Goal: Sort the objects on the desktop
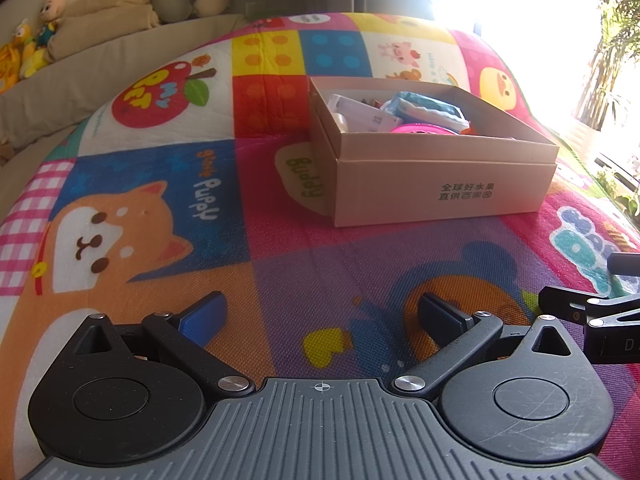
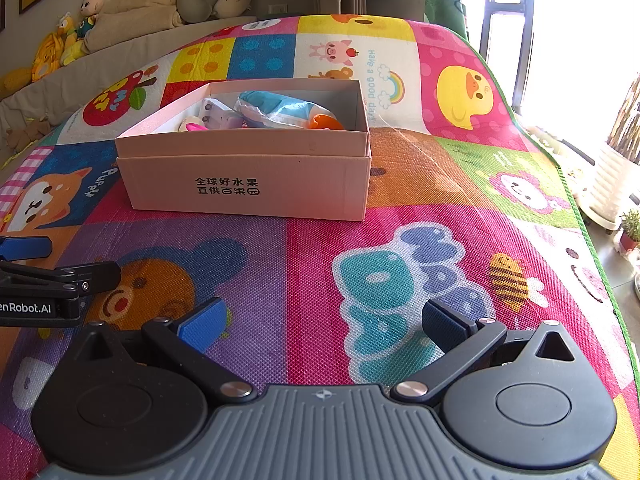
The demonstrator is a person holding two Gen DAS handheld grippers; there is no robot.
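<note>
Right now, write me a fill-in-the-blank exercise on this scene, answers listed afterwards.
1. The left gripper and right gripper are both ____, holding nothing.
2. The sorted items, including a blue and white pouch, lie inside a cardboard ____.
3. The box rests on a colourful cartoon ____.
4. Black printed characters sit on the box's ____ wall, facing both cameras.

Missing words: open; box; mat; front
</note>
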